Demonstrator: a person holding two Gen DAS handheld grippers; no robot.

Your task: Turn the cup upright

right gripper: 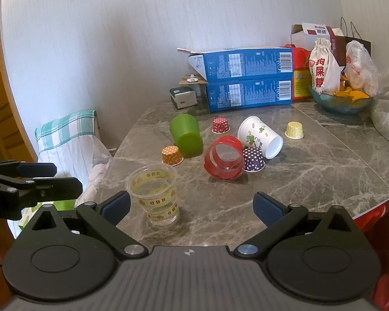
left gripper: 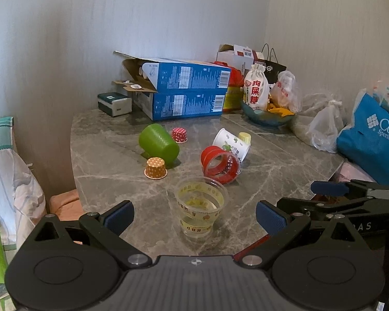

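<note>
So we've got a clear plastic cup (left gripper: 200,206) standing upright near the front edge of the marble table (left gripper: 272,181), mouth up, long axis vertical, narrower base down on the stone. It has yellowish printed bands around it. In our left wrist view it sits between the two blue finger pads of the left gripper (left gripper: 194,213), a bit ahead of them, touching neither. That claw is spread wide, nothing in it. In our right wrist view the same cup is just ahead of the left-hand pad of the right gripper (right gripper: 193,206), off to the left of centre, and that one is spread wide too, holding nothing.

Behind it things are more of a mess. A red cup (right gripper: 223,157) lies on its side, long axis roughly level, open mouth facing toward us. A white paper cup (right gripper: 259,136) with a green print is also on its side, mouth pointing toward us and to the right. A green cup (right gripper: 186,135) is tipped over with its base toward us. Little dotted baking cups sit upside down around them: an orange one (right gripper: 172,155), a purple one (right gripper: 253,159) touching the red cup, a red dotted one (right gripper: 221,125) and a yellow one (right gripper: 294,130).

Two blue boxes (right gripper: 249,77) are stacked at the back against the wall.
</note>
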